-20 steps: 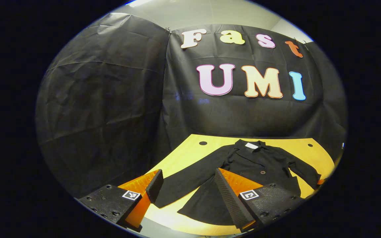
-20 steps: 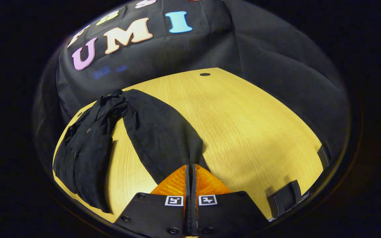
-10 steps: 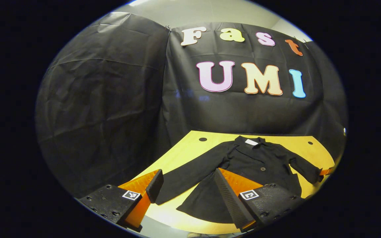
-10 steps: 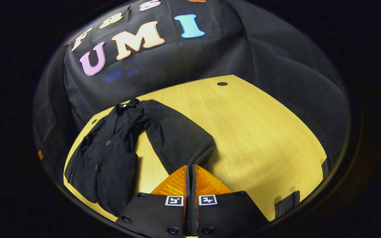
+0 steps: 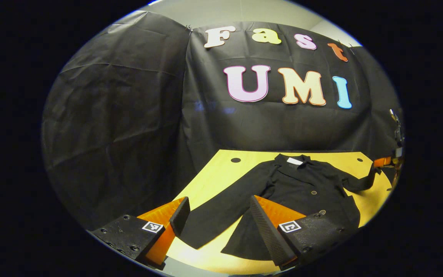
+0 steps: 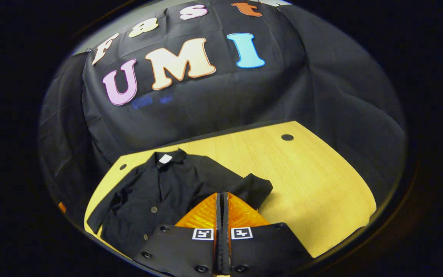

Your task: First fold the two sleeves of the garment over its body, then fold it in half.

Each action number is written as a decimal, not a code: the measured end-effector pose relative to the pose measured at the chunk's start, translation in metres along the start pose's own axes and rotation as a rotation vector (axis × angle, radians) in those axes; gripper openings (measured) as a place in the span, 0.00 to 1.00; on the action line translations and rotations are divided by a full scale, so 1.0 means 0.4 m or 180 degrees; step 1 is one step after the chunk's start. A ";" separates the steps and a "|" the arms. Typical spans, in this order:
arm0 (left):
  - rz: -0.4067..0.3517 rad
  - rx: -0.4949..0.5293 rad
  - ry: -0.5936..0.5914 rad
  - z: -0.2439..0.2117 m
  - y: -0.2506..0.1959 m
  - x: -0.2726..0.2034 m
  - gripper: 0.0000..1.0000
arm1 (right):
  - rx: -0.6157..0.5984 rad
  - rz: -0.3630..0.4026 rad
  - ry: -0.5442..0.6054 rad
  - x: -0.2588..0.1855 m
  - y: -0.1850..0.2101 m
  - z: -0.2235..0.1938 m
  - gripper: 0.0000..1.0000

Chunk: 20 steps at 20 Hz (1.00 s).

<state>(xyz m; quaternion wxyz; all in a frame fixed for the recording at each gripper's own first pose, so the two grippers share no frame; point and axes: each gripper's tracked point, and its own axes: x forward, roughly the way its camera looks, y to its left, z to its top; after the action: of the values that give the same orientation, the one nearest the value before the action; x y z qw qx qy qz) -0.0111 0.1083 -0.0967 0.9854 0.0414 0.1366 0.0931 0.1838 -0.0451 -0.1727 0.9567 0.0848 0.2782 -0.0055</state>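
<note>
Right tongs (image 6: pixel 221 198) clenched on the coat (image 6: pixel 160 188) sleeve – cuff hidden between them – left tongs (image 5: pixel 215 215) released.

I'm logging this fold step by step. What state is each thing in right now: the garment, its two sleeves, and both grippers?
garment: spread flat on the table, front up, not yet folded in half.
left sleeve: stretched out flat on the table, not folded.
right sleeve: lifted at its end, pinched, bending toward the body.
left gripper: open, holding nothing, hovering over the left sleeve.
right gripper: fingers closed on the right sleeve's end.
</note>
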 end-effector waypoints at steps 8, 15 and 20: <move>0.0044 -0.0020 0.0063 -0.007 0.089 0.070 0.92 | -0.0230 0.0346 -0.0257 0.077 0.296 0.172 0.02; 0.0018 -0.0082 0.0125 -0.026 0.118 0.083 0.92 | -0.0372 0.0666 -0.0328 0.153 0.537 0.215 0.02; -0.0012 -0.0103 0.0202 -0.053 0.139 0.080 0.93 | -0.0535 0.0869 -0.0306 0.209 0.707 0.207 0.02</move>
<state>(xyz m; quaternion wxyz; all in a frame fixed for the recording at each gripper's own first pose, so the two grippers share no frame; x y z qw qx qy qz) 0.0036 0.1703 -0.1195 0.9812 0.0222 0.1664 0.0948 0.3148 0.2230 -0.1036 0.9645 0.0412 0.2176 0.1438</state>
